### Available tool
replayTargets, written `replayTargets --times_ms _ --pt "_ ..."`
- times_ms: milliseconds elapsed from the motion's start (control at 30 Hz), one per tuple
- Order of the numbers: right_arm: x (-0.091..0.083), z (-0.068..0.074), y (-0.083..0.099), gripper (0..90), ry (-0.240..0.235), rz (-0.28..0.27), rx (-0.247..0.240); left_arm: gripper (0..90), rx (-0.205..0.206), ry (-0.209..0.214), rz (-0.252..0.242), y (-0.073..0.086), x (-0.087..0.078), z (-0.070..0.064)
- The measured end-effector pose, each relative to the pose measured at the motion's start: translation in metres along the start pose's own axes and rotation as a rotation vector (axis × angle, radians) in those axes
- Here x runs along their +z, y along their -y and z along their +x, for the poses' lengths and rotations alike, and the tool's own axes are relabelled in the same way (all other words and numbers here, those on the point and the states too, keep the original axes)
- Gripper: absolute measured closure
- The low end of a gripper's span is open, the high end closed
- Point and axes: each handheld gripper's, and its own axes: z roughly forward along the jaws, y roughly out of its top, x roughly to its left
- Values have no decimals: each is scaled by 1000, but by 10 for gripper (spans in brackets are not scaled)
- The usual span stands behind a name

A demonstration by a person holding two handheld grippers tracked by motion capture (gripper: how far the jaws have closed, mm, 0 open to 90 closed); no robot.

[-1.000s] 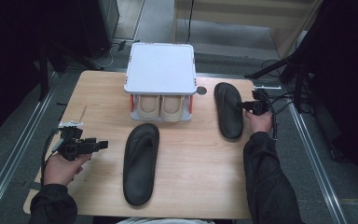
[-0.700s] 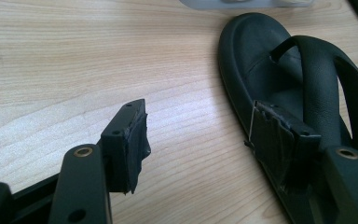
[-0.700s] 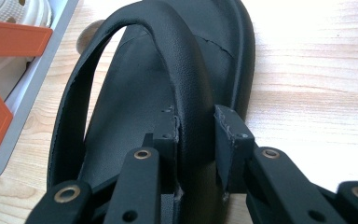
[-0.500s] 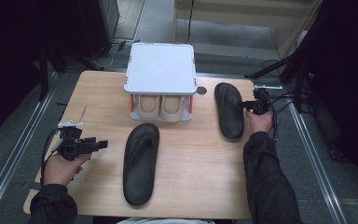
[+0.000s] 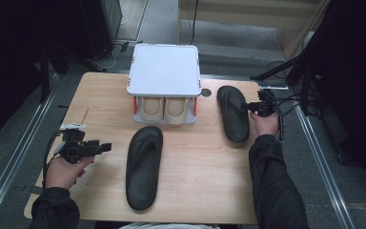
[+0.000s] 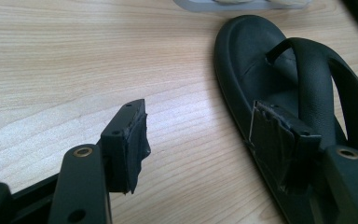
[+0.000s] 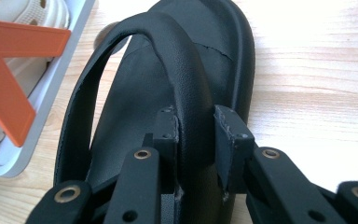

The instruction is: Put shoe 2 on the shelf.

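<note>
Two black flip-flops lie on the wooden table (image 5: 100, 95), and we place each by the white two-tier shoe rack (image 5: 164, 69) that stands at the table's far middle. On the rack's lower shelf sit two beige clogs (image 5: 164, 109), side by side beneath the flat white top, between orange side struts (image 7: 9, 70).

We see the near flip-flop (image 5: 144, 167) in front of the rack, on the person's side of it, lying lengthwise with its toe end toward the rack. The far flip-flop (image 5: 232, 113) lies just to the right of the rack, apart from it, with a small dark round spot on the table (image 5: 206, 92) between the two.

We find the right gripper (image 5: 253, 107) at the right-hand edge of the far flip-flop, level with the rack's front. In the right gripper view its two black jaws straddle the arched strap (image 7: 191, 79) of this flip-flop, one jaw on each side; both pads (image 7: 168, 130) meet the strap, so we read the tool as clamped on it. The sole rests on the table.

We find the left gripper (image 5: 104, 147) to the left of the near flip-flop, well in front of and to the left of the rack, held low over bare wood. In the left gripper view its jaws stand wide apart with nothing between them; one padded jaw overlaps the edge of the near flip-flop, though we cannot tell whether it touches.
</note>
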Motion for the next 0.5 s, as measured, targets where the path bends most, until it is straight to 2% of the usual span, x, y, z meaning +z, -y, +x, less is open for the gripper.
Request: replayTargets --times_ms 167,500 --pt "-4 8 -1 731 -14 9 -15 372 1 2 -13 -1 0 0" --pt "-17 19 7 731 -45 21 -34 372 25 27 4 -9 7 -5"
